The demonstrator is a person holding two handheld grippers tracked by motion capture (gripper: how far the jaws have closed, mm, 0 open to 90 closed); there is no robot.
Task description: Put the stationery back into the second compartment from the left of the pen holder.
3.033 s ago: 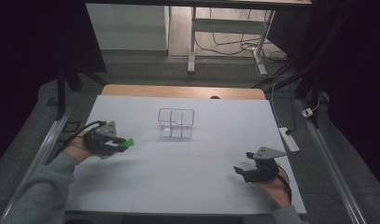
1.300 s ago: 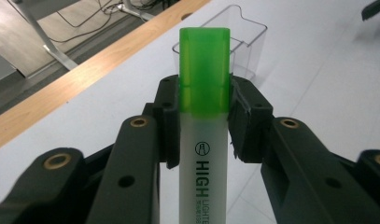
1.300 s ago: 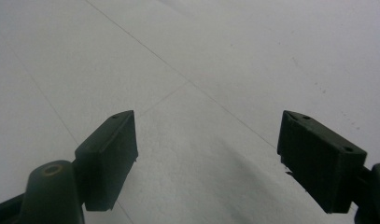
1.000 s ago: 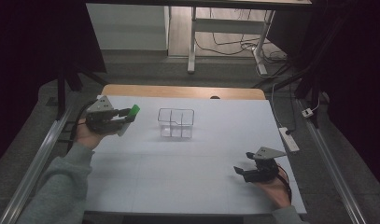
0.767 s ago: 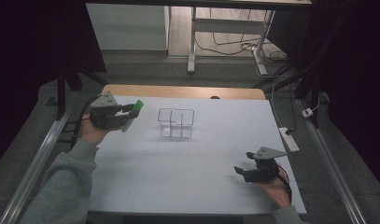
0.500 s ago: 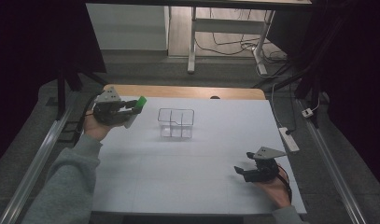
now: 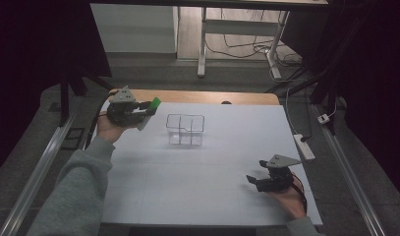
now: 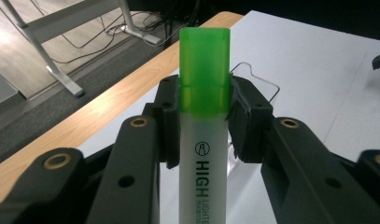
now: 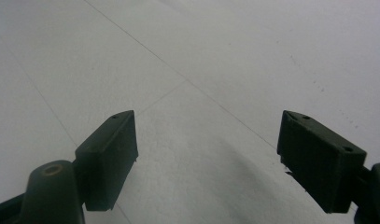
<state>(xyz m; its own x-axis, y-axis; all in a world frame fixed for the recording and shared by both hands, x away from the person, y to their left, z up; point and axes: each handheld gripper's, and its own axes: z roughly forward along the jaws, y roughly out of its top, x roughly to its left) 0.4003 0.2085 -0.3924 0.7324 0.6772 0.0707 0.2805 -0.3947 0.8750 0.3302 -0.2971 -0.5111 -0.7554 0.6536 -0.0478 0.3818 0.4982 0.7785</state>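
Observation:
My left gripper [image 7: 144, 108] is raised over the table's far left corner, shut on a highlighter [image 8: 204, 140] with a white body and a green cap [image 7: 155, 103]. The cap points toward a clear wire-rimmed organiser box [image 7: 185, 130] standing a short way to its right; its rim [image 8: 257, 77] peeks out behind the jaws in the left gripper view. My right gripper [image 7: 253, 179] rests low near the table's front right, open, with only bare white surface between its fingers [image 9: 108, 154].
The white table [image 7: 212, 167] has a wooden strip [image 7: 202, 97] along its far edge. A power strip [image 7: 304, 147] lies off the right edge. Metal rails run along both sides, and desk legs and cables stand on the floor beyond.
My left gripper has lifted the highlighter off the table and carried it up and toward the far side, closer to the clear box. The right gripper has stayed still.

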